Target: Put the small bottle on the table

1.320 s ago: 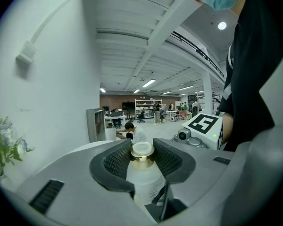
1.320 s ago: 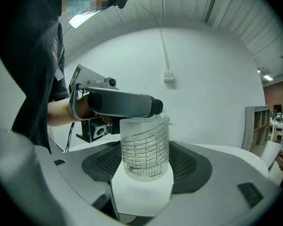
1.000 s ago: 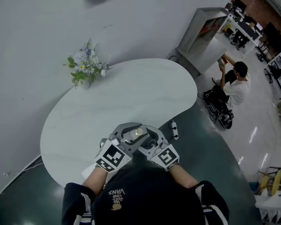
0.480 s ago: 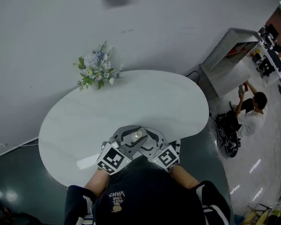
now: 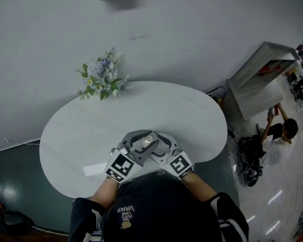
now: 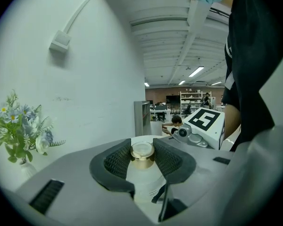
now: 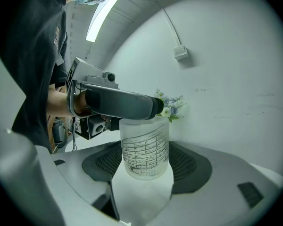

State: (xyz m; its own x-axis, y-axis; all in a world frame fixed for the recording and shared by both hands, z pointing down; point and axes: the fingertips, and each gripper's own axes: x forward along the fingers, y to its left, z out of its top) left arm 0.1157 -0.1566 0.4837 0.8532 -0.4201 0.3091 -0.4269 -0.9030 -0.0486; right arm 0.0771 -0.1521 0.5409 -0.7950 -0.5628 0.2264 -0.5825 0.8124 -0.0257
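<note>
The small bottle [image 5: 149, 139] is frosted, with printed lines and a gold cap [image 6: 142, 150]. It hangs upright above the front part of the white table [image 5: 86, 130]. My left gripper [image 5: 141, 141] comes from the left and is shut on the cap, its pads [image 6: 118, 161] pressing both sides. My right gripper [image 5: 158, 144] comes from the right and is shut on the frosted body [image 7: 145, 149], lower down. In the right gripper view the left gripper's finger [image 7: 118, 103] crosses over the bottle's top. The bottle's base is off the table.
A vase of blue and white flowers [image 5: 101, 78] stands at the table's far edge by the wall. A grey cabinet [image 5: 257, 84] and a seated person [image 5: 282, 140] are off to the right. The person's arms and dark head covering [image 5: 156, 210] fill the near edge.
The head view has swung, so the table and the room slide right and down in the picture. Both grippers keep the same hold on the bottle over the table's front part.
</note>
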